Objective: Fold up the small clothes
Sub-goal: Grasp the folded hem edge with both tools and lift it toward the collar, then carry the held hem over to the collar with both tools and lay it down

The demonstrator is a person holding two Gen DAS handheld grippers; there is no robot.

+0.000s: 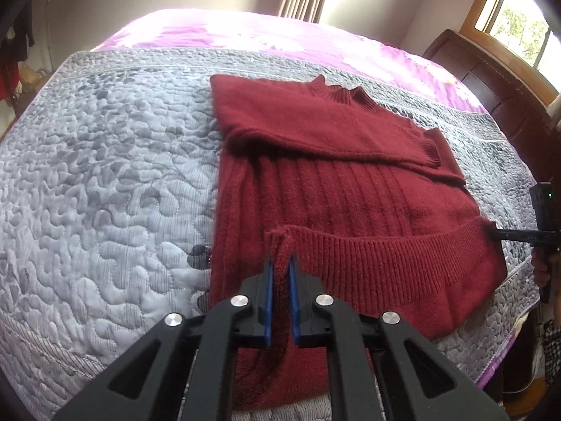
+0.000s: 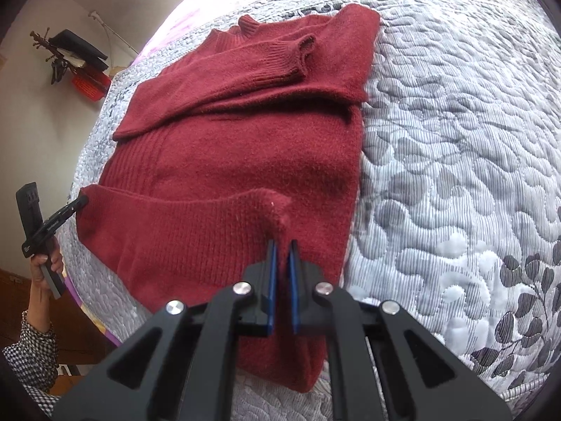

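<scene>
A dark red knit sweater (image 1: 333,189) (image 2: 245,147) lies flat on the bed, its sleeves folded across the chest and its collar at the far end. The ribbed hem is raised at both near corners. My left gripper (image 1: 280,259) is shut on a pinched fold at the hem's left corner. At the right edge of the left wrist view, my right gripper (image 1: 494,233) meets the hem's other corner. In the right wrist view, my right gripper (image 2: 282,245) is shut on that corner of the hem. The left gripper (image 2: 82,199) shows at the far left, touching the hem.
A grey quilted bedspread (image 1: 105,175) (image 2: 455,140) covers the bed, with a purple flowered cover (image 1: 245,35) beyond it. A dark wooden headboard (image 1: 491,77) stands at the right under a window. A hand with a checked sleeve (image 2: 45,263) holds the left gripper's handle.
</scene>
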